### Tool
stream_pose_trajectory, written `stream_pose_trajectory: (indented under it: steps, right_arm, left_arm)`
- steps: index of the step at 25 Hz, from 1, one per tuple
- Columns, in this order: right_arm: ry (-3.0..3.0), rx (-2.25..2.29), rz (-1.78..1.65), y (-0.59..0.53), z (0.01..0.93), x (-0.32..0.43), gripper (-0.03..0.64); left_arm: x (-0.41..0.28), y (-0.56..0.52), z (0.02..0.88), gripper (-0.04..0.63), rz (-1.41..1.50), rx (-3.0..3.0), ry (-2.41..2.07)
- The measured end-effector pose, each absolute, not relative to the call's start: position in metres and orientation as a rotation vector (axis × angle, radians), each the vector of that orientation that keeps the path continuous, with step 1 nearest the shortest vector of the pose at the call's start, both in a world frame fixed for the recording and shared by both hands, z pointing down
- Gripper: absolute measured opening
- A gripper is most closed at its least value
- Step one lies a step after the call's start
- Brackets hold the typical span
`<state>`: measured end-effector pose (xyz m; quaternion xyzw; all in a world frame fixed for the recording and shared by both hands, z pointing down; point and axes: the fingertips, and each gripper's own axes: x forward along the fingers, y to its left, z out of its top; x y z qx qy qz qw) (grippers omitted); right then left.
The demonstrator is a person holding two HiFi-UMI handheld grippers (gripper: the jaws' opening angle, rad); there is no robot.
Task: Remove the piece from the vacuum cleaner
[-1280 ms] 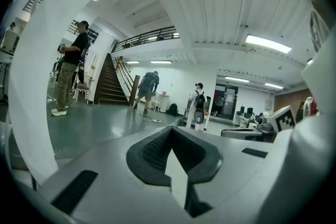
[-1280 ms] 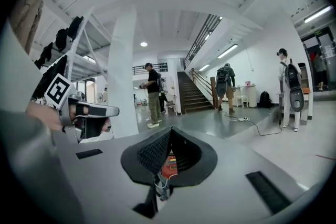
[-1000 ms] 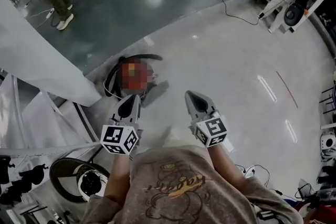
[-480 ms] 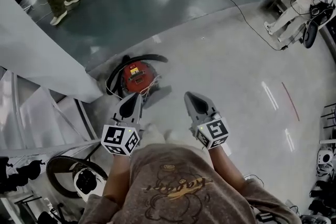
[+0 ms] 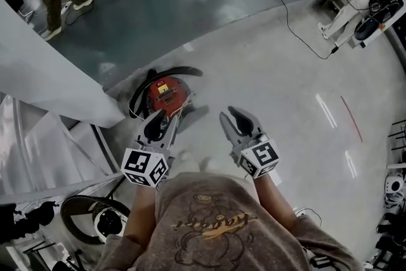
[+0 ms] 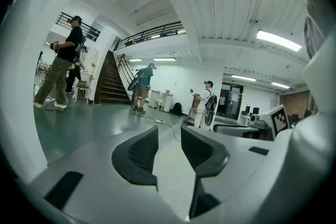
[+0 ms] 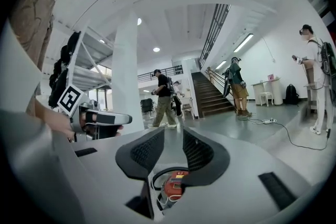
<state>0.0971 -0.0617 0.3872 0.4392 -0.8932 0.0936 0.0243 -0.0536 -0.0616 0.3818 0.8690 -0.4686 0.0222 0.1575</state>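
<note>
We stand over the vacuum [image 5: 166,93], which lies on the floor [image 5: 285,105] just beside the edge of a white panel [image 5: 57,73], well below both tools. The left tool [image 5: 163,120] is opening its jaws with nothing between them, and the right tool [image 5: 233,117] is opening too, also empty; past its jaws we see only the red body far below. Nothing has been gripped yet, so we judge the task not begun, and the reach down is ahead of us. The first risk is choosing wrong: from here we cannot tell which piece comes off, and a grab at the shell would only lift or drag the whole body. A black hose [image 5: 174,69] curls round the top and left side, and a pale cord [image 7: 163,201] loops by the near side. Either could catch a jaw on the way in or come up with the piece. The floor looks glossy, so the vacuum may slide if we pull with one tool and do not brace it with the other. The panel also crowds the left tool's approach.
</note>
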Motion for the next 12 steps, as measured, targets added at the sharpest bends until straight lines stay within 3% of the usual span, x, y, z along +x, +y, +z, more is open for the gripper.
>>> stream_pose_trajectory:
  steps: [1,3,4,7,12]
  right_arm:
    - [-2.772,1.344,0.308,-0.063,0.387,0.095,0.096]
    - [-2.792,1.31,0.347,-0.065,0.387,0.091,0.207]
    - [-2.799,1.294,0.359,-0.066,0.387,0.088,0.222]
    - [-2.799,1.253,0.369,-0.072,0.393,0.082,0.23]
    - [-2.776,1.175,0.431,-0.089,0.422,0.073,0.23]
  left_arm:
    - [-0.052,-0.063,0.381,0.114,0.066,2.495,-1.327]
    - [-0.048,-0.064,0.381,0.178,0.072,2.516,-1.298]
    - [-0.046,-0.065,0.382,0.213,0.075,2.523,-1.287]
    - [-0.049,-0.07,0.388,0.253,0.078,2.52,-1.278]
    - [-0.059,-0.088,0.411,0.253,0.085,2.483,-1.273]
